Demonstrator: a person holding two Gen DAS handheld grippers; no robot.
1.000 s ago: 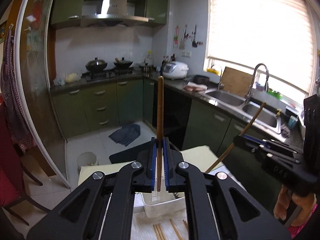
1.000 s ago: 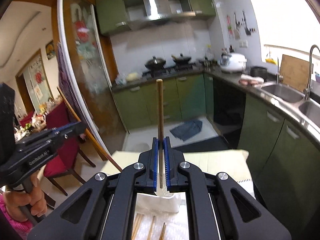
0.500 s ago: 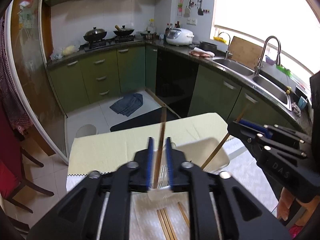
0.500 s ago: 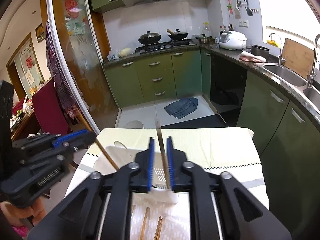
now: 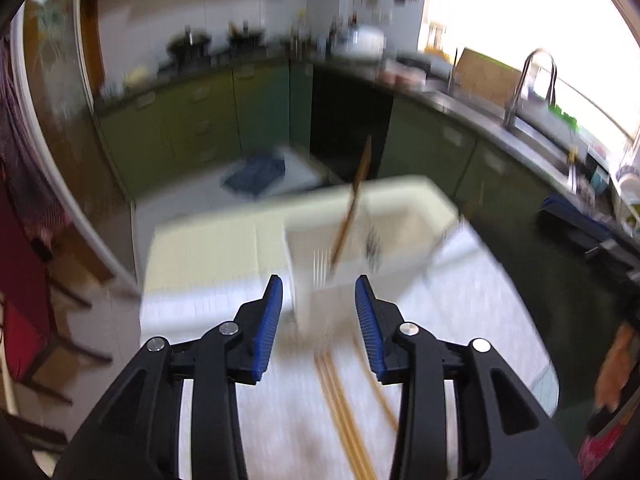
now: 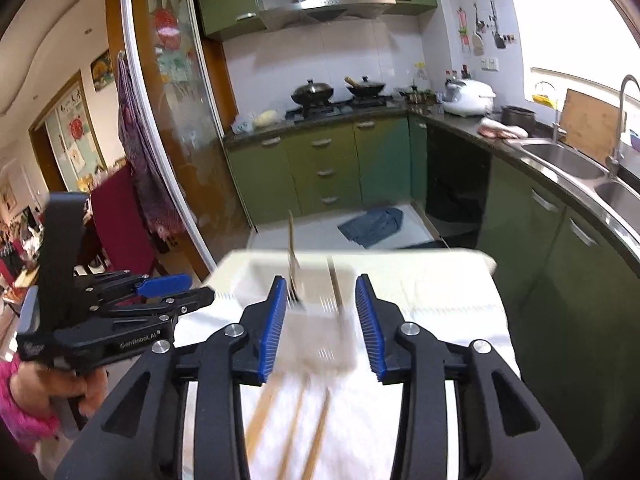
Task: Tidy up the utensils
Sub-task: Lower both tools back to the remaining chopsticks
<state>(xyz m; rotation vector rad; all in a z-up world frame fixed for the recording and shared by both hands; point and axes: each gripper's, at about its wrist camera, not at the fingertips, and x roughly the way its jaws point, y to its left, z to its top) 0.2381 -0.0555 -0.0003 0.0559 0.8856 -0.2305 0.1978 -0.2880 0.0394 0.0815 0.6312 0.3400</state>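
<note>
You are reading just one legible mark: "GenRobot.AI", printed in white on the black body of the left gripper (image 6: 176, 292), at the near left in the right wrist view. The left wrist view is showing nothing readable.

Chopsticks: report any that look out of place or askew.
One chopstick leans tilted in the white bin rather than lying flat. Several more chopsticks lie loose on the cloth, fanned unevenly, below both open tongs.
</note>
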